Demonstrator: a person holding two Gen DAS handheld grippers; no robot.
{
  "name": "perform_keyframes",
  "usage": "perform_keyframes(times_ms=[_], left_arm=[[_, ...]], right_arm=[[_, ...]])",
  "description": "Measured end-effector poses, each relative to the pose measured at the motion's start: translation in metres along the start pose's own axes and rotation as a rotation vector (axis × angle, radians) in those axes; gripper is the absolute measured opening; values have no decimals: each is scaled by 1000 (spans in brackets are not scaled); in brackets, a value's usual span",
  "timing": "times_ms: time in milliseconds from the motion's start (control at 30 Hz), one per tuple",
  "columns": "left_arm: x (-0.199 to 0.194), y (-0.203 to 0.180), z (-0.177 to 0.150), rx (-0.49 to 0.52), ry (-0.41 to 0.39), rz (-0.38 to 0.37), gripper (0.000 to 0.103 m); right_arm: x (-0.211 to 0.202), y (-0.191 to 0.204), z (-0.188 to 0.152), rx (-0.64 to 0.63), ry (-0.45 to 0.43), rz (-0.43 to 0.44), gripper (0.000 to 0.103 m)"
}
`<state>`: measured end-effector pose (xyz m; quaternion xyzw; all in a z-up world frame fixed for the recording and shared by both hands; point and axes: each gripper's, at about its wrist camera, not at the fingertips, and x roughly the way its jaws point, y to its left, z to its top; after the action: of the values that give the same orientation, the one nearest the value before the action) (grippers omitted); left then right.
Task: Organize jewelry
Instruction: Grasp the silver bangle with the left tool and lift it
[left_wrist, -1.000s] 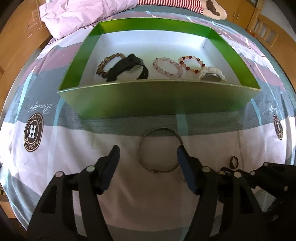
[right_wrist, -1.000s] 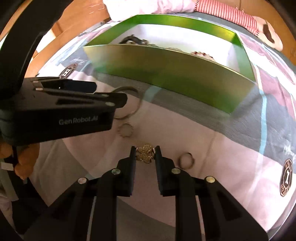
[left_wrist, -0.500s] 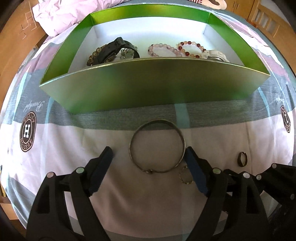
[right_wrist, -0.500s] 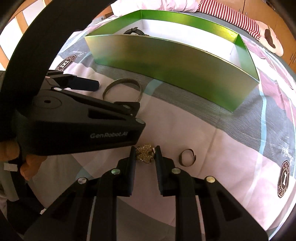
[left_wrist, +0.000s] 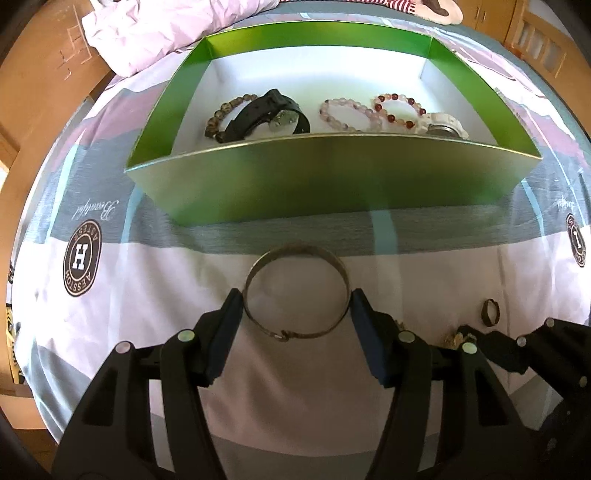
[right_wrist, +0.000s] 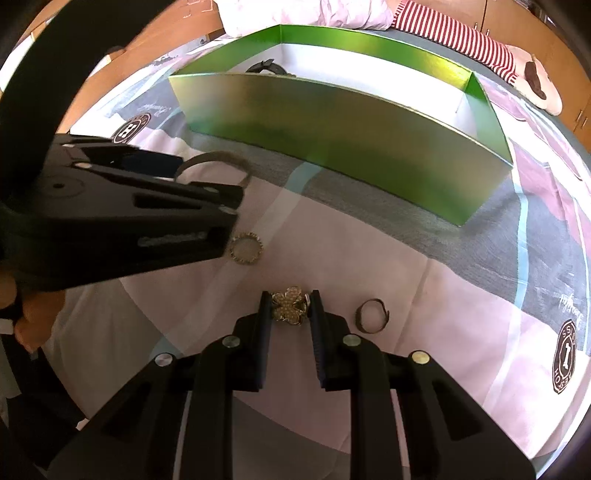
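The left gripper (left_wrist: 295, 314) is closing its jaws on the metal bangle (left_wrist: 296, 291), pads meeting its rim at 3 and 9 o'clock on the bedspread (left_wrist: 147, 314). The right gripper (right_wrist: 290, 310) holds a narrow pinch on the flower brooch (right_wrist: 290, 309). At its 2 o'clock lies a plain ring (right_wrist: 371, 321); at 11 o'clock, a studded ring (right_wrist: 246, 248). At 12 o'clock the green box (left_wrist: 332, 177) already holds three bead bracelets and two watches. Judging by this, four pieces remain outside.
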<state>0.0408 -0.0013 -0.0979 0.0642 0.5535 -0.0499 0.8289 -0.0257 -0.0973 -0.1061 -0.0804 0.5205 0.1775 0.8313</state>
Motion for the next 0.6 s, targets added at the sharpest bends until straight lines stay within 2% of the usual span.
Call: perform_keyframes(times_ms=[600], left_arm=[[9, -2, -3, 0, 43, 16, 61]], right_arm=[[-16, -18, 0, 35, -43, -22, 20]])
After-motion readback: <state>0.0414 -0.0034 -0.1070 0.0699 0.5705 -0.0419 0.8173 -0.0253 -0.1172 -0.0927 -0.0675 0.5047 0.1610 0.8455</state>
